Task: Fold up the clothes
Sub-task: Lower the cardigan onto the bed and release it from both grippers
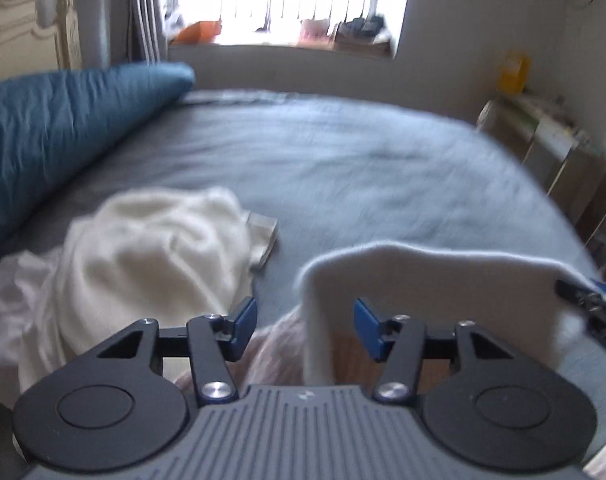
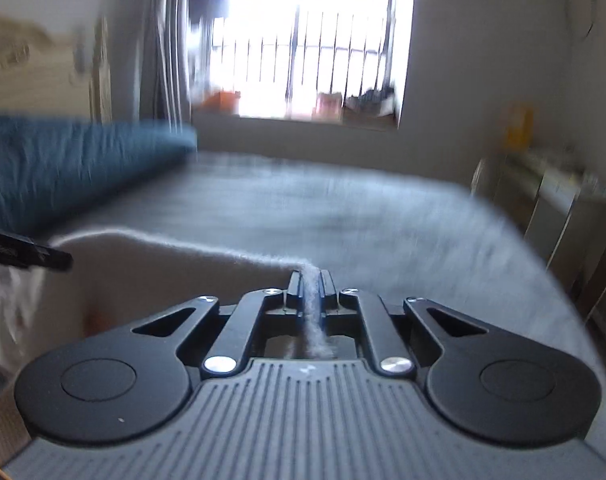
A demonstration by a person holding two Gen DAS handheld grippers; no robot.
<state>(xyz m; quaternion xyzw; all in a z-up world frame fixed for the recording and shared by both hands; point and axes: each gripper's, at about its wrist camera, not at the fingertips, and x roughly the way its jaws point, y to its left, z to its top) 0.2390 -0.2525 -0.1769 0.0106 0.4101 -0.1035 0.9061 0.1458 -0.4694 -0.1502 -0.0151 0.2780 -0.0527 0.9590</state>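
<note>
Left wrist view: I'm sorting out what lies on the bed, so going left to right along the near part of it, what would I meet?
pale pink garment → crumpled cream garment → left gripper, jaws apart → white fuzzy cloth held up → right gripper's fingers at its far edge.

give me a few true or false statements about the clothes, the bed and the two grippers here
1. The right gripper has its fingers pinched on an edge of the white cloth. True.
2. The left gripper is clamped shut on the white cloth. False: its fingers stand apart and press on nothing, though the cloth's edge hangs between them.
3. A crumpled cream garment lies on the bed. True.
4. The blue pillow lies on top of the cream garment. False: it lies apart, further back along the bed's left side.
5. The window is covered by a closed curtain. False: it is uncovered and bright.
</note>
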